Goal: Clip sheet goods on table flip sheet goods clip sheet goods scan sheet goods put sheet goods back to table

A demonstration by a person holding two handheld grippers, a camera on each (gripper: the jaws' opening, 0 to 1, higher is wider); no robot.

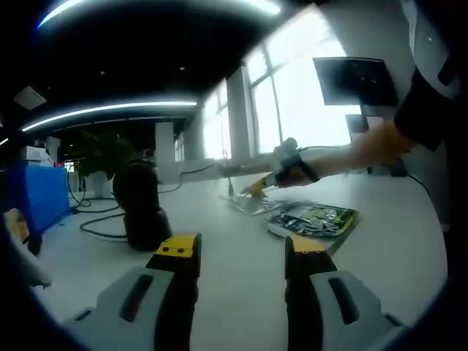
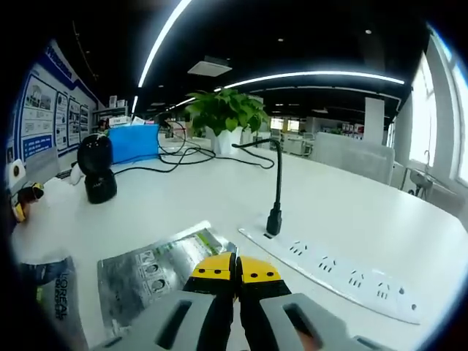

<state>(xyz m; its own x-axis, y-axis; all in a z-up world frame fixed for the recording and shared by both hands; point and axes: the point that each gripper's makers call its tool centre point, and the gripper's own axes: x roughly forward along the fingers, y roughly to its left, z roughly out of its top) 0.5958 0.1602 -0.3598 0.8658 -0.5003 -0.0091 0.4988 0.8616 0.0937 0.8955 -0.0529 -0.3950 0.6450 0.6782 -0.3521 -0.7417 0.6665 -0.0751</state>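
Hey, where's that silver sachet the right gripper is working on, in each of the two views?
Left gripper view: the silver sachet lies flat on the table right of centre, at the right gripper's yellow tips.
Right gripper view: it lies lower centre-left, its corner running under the closed jaws.
Shared landmark: the black round scanner, left of centre in the left gripper view, far left in the right gripper view.

The silver sheet pack [image 2: 157,270] runs under the right gripper [image 2: 235,269], so its near edge is hidden; a printed pack [image 2: 51,296] is cut off at the rim, and wall posters [image 2: 44,117] are too small to read
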